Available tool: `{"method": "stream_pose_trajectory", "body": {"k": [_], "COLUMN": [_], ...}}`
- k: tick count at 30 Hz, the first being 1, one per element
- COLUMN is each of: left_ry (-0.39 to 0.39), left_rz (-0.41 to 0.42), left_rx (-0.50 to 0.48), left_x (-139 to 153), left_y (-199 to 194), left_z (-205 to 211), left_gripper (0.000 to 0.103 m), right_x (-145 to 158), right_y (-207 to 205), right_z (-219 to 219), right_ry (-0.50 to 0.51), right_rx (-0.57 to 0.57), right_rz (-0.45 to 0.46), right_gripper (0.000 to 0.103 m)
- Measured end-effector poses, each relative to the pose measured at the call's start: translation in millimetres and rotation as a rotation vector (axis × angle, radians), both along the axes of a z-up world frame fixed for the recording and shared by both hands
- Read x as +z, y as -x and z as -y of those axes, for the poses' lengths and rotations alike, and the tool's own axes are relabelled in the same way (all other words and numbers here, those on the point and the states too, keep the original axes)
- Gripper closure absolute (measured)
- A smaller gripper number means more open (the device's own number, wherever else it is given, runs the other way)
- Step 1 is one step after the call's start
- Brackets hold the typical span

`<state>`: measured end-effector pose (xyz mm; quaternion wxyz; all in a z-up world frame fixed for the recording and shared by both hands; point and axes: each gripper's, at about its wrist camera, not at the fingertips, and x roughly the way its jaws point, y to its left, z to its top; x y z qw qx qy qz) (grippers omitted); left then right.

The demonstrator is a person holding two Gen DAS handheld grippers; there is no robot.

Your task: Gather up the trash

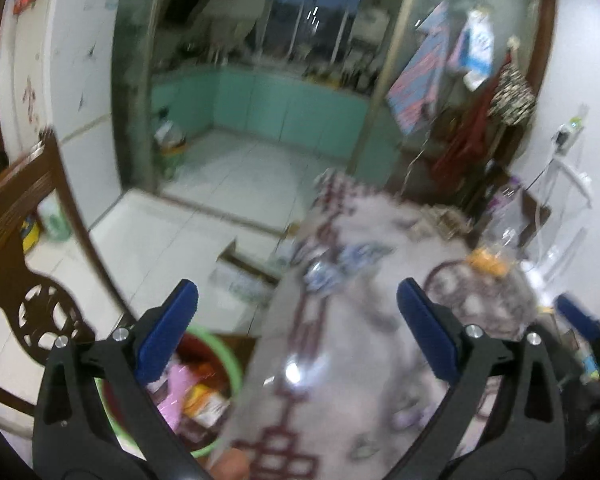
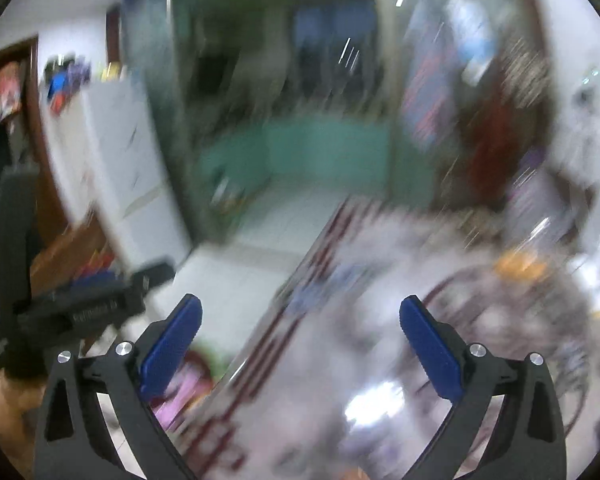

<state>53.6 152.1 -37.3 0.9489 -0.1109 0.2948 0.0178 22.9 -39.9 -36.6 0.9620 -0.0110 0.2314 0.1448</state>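
Left wrist view: green bin holds pink and orange wrappers; both claws spread wide, grasping nothing.

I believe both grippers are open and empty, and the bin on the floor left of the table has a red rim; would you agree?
Not quite: the bin's rim is green, as the left wrist view shows. The rest holds: the left gripper and the right gripper are open and empty, and the bin is on the floor left of the table.

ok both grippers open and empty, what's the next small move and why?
Probably ease the left gripper forward to the crumpled blue-and-white wrapper on the patterned tabletop. Both it and the right gripper are open and hold nothing, and the green-rimmed bin with trash already sits below the table edge. Both views are blurred.
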Motion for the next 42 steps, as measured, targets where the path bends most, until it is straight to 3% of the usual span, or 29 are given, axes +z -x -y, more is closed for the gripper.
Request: {"method": "stream_pose_trajectory", "body": {"k": [2, 4, 6, 8, 10, 14, 20, 42], "left_ry": [-0.042, -0.026, -0.006, -0.047, -0.071, -0.027, -0.053, -0.070], "left_rz": [0.063, 0.115, 0.139, 0.178, 0.198, 0.148, 0.136, 0.106], "left_rx": [-0.001, -0.018, -0.035, 0.007, 0.051, 0.024, 0.030, 0.007], "left_x": [11.7, 25.2, 36.3, 45.8, 51.7, 58.4, 59.7, 58.3], "left_y": [7.2, 13.3, 15.9, 21.8, 26.3, 25.8, 34.1, 50.7], "left_z": [27.4, 53.6, 73.0, 93.2, 106.0, 125.6, 145.0, 169.3], "left_gripper": [0.005, 0.005, 0.005, 0.005, 0.005, 0.005, 0.005, 0.005], "right_x": [15.0, 18.6, 21.1, 20.7, 20.7, 22.2, 22.3, 26.5], "right_y": [23.2, 32.5, 27.9, 23.4, 26.4, 28.9, 33.5, 49.9], "right_z": [25.5, 43.7, 61.1, 78.3, 94.6, 115.6, 142.7, 169.3], "right_ry": [0.038, 0.082, 0.093, 0.070, 0.046, 0.025, -0.018, -0.049], "right_rx": [-0.101, -0.188, -0.184, -0.157, -0.170, -0.163, -0.156, -0.133], "right_rz": [0.211, 0.270, 0.177, 0.115, 0.120, 0.084, 0.062, 0.057], "right_gripper": [0.007, 0.007, 0.007, 0.007, 0.007, 0.007, 0.007, 0.007]}}
